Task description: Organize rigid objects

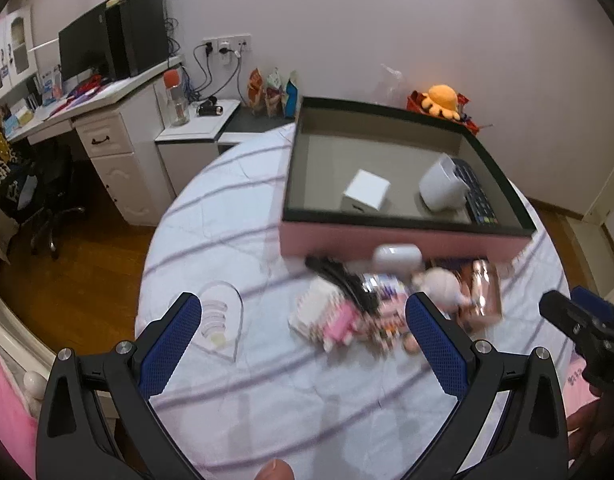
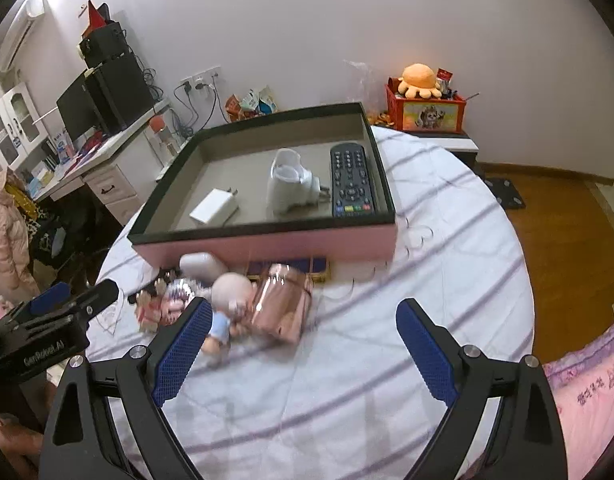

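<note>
We hold the left gripper (image 1: pixel 303 320) over the striped cloth (image 1: pixel 235 216) with its blue mesh-textured pads (image 1: pixel 179 344) spread wide and nothing between them. To its left a clear heart-shaped holder (image 1: pixel 221 322) lies flat on the cloth, just beside the left pad. Ahead, between the pads and a little beyond them, sits a blurred heap: a pink-and-white packet (image 1: pixel 327 316), a black comb-like piece (image 1: pixel 339 276) running diagonally, a white rounded case (image 1: pixel 397 256) touching the wall of the tray (image 1: pixel 387 240), a small doll (image 2: pixel 227 304) and a shiny rose-gold pouch (image 2: pixel 281 304) whose long axis runs toward the tray. The tray is a shallow rectangular box, pink outside with a dark rim and grey floor, standing just behind the heap. Inside it, from left to right, we see a white charger block (image 2: pixel 215 206) lying flat, a white jug-shaped piece (image 2: pixel 289 184) on its side with its opening facing the far wall, and a black remote (image 2: pixel 352 180) flat along the right wall, its long axis running front to back and its coloured buttons at the near end. The right gripper (image 2: pixel 301 334) hangs near the heap, pads equally wide apart and empty; the doll lies just beside its left pad (image 2: pixel 183 352), the pouch between the pads but farther off.
</note>
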`<state>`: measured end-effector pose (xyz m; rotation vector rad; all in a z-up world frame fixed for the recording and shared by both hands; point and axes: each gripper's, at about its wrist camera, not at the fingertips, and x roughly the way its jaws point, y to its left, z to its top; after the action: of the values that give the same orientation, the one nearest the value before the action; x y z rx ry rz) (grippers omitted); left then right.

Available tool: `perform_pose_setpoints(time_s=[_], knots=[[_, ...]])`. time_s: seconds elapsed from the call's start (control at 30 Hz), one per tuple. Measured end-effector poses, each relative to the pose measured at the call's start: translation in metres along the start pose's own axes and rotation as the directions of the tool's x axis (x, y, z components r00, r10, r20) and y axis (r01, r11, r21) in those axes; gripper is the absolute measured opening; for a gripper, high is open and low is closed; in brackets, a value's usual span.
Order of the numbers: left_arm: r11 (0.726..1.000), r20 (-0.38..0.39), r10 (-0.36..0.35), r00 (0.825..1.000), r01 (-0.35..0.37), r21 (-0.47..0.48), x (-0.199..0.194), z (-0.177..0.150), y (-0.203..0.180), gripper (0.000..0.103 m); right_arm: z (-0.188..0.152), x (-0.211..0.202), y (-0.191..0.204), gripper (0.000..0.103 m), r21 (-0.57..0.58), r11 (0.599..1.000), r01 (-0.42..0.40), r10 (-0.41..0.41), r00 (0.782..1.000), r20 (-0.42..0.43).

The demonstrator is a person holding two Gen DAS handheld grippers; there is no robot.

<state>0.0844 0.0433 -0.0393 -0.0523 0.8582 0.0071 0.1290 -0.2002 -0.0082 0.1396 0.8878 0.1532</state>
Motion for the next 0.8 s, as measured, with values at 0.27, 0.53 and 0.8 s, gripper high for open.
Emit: perform_pose_setpoints(time_s=[0.27, 0.53, 0.8], knots=[[1.0, -0.005, 0.009, 1.0, -0.009, 0.005, -0.011, -0.017, -0.003, 0.103, -0.011, -0.015, -0.002, 0.095, 0.0, 1.0, -0.01, 0.01, 1.0, 0.023], [1.0, -0.012, 0.021, 1.0, -0.021, 0.003, -0.007, -0.019, 0.0, 0.103, -0.013, -0.017, -0.002, 0.095, 0.003, 1.0, -0.011, 0.011, 1.0, 0.026], [1.0, -0.037, 0.011, 0.999, -0.01, 0.029, 0.031, -0.006, -0.01, 0.103, -0.012, -0.008, -0.001, 0.095, -0.001, 1.0, -0.003, 0.003, 1.0, 0.007]])
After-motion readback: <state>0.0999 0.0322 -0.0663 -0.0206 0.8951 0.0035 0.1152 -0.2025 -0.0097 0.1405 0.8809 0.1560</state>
